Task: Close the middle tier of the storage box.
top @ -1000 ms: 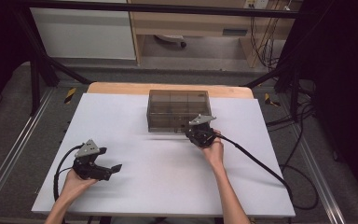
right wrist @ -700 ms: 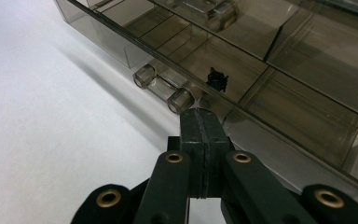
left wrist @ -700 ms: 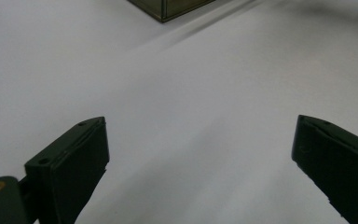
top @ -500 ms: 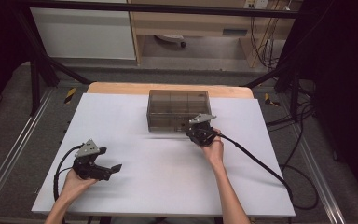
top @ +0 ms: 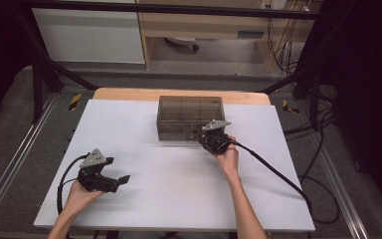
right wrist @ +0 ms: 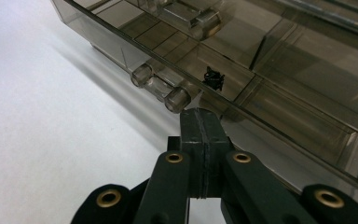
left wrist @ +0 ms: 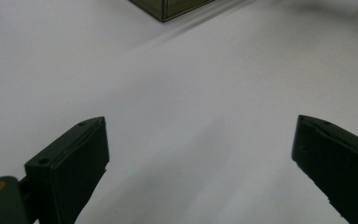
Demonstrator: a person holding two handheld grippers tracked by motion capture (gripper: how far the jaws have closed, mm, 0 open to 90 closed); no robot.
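A smoky see-through plastic box (top: 189, 114) with drawers stands at the back middle of the white table (top: 179, 194). My right gripper (top: 203, 136) is shut, its tips against the box's front. In the right gripper view the jaws (right wrist: 200, 122) press together with nothing seen between them, just below a clear drawer handle (right wrist: 160, 87). A small black object (right wrist: 213, 77) lies inside a compartment behind that handle. My left gripper (top: 121, 180) rests near the table's front left, open, with bare table between its fingers (left wrist: 74, 158). A corner of the box (left wrist: 168, 8) shows far ahead of it.
The right gripper's black cable (top: 278, 174) trails across the table to its right edge. A strip of wooden tabletop (top: 129, 93) runs behind the white sheet. Metal frame rails (top: 10, 169) flank the table, and loose cables (top: 323, 199) lie on the floor at the right.
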